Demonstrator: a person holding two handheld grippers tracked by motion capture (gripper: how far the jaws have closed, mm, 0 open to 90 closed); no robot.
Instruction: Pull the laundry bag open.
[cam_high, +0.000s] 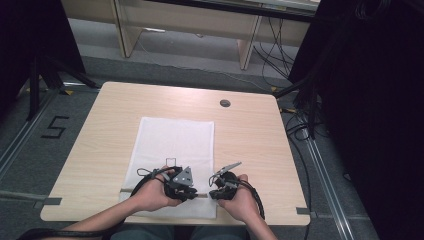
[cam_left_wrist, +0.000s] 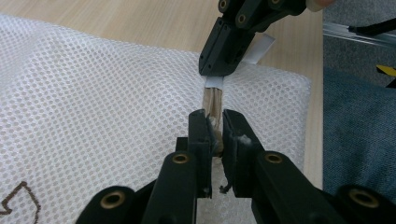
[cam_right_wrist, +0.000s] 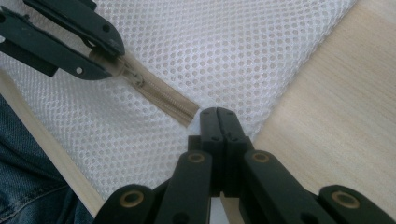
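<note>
A white mesh bag (cam_high: 172, 150) lies flat on the bench (cam_high: 250, 135), its long axis running from the near edge toward the far edge, with the tan zipper (cam_right_wrist: 159, 95) lying along its near end, parallel to the bench's near edge. The left claw (cam_left_wrist: 214, 133) is clenched on the zipper's slider; the right claw (cam_right_wrist: 218, 122) is clamped shut on the bag's end by the zipper's tip. It looks like the zipper-working step, one claw anchoring, the other ready to pull. The next move would call for drawing the slider straight along the track while the right claw holds the fabric taut.
</note>
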